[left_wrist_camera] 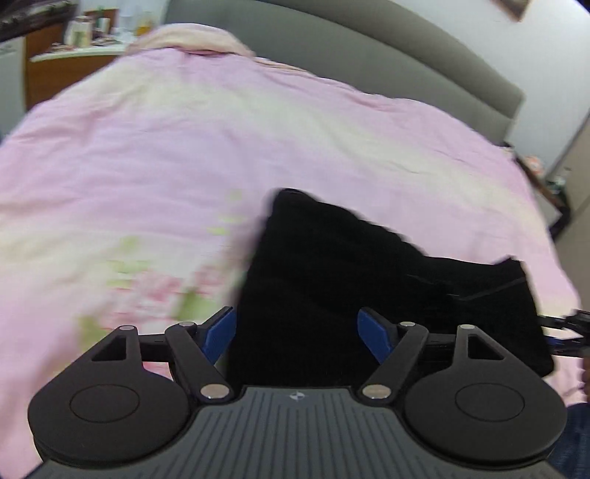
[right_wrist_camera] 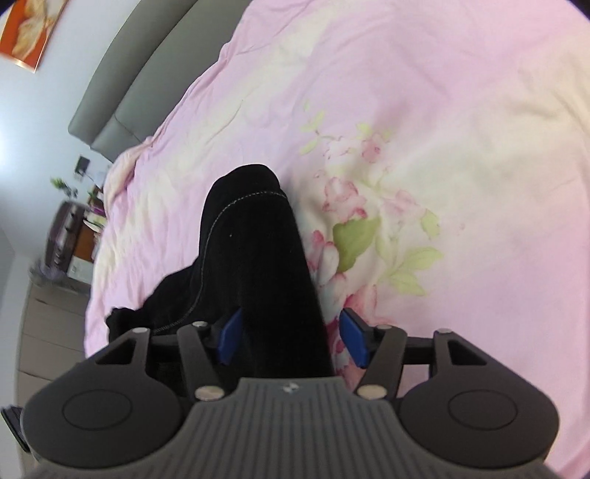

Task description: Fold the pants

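Soft daylight, motion blur, fisheye warping.

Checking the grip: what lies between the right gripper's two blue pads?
Black pants fabric runs up through the open right gripper, shown in the right wrist view.

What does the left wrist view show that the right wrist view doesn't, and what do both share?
Only the left wrist view shows the other gripper's tip at the far right edge beside the pants, and a cluttered counter past the bed. Only the right wrist view shows the pale seam stitching on the pants, the flower print sharply, and an orange picture on the wall. Both show the black pants on the pink duvet, the grey headboard, and blue-padded jaws standing apart with cloth between them.
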